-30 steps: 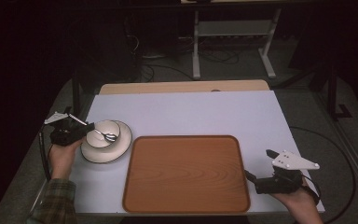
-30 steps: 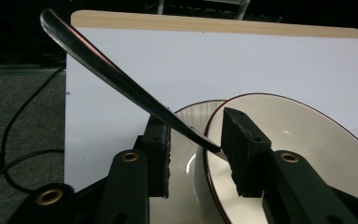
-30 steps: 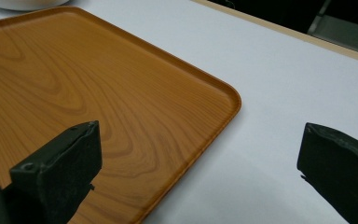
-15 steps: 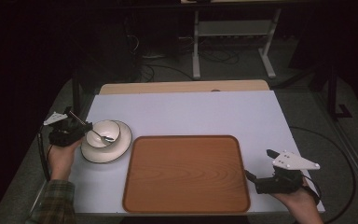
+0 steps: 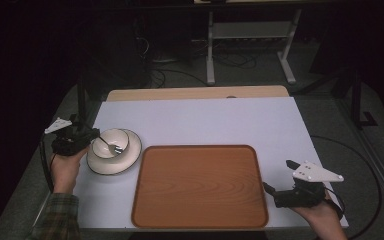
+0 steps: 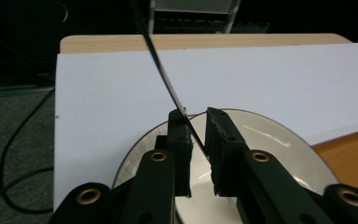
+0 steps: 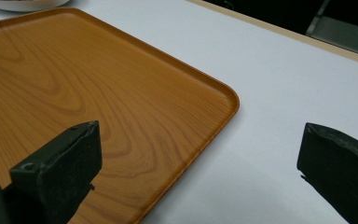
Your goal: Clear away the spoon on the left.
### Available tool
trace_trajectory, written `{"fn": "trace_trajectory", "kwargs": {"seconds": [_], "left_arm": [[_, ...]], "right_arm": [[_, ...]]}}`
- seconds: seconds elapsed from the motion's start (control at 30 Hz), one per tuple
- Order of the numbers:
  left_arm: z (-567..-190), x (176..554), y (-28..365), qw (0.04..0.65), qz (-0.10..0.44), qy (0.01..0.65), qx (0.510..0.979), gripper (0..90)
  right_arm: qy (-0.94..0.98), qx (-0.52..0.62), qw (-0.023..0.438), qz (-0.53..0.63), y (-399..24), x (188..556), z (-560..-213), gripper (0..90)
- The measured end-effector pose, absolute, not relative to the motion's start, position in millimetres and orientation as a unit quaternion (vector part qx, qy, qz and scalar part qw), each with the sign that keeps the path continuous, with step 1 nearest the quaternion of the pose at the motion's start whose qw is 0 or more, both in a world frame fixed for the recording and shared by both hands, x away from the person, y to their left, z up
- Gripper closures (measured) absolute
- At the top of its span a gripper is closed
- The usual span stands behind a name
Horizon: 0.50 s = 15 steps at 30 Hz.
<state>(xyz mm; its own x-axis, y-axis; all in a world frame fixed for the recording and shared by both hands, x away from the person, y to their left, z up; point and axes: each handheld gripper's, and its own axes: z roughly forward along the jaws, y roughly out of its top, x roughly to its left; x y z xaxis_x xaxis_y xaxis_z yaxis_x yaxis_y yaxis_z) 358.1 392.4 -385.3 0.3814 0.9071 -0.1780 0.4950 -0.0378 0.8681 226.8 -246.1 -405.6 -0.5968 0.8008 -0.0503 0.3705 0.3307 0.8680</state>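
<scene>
left gripper [image 6: 197, 133] closing on the thin metal fork handle [image 6: 165, 74] over the white ceramic bowl [image 5: 111, 144].
the bowl sits on a white round plate [image 5: 130, 159] near the tabletop [image 5: 220, 120] left edge; the fingers, just narrowed, pinch the handle. right gripper [image 7: 196, 172] waits, fingers wide, at the brown wooden tray [image 5: 200, 185] right corner. judged step: securing the fork; next, lift it clear without tipping the bowl.

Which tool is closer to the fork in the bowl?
The left tool. Its jaws have just been closing around the fork handle, over the plate and bowl. The right tool sits far across the wooden tray, jaws wide.
</scene>
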Motion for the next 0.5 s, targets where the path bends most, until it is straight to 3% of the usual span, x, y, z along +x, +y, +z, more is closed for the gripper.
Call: {"fn": "trace_trajectory", "kwargs": {"seconds": [0.5], "left_arm": [[-375.1,355.5,381.7,0.498,0.199,0.485,0.691,87.9]], "right_arm": [[0.778,0.376,0.245,0.439,-245.9,226.7,-405.7,0.0]]}}
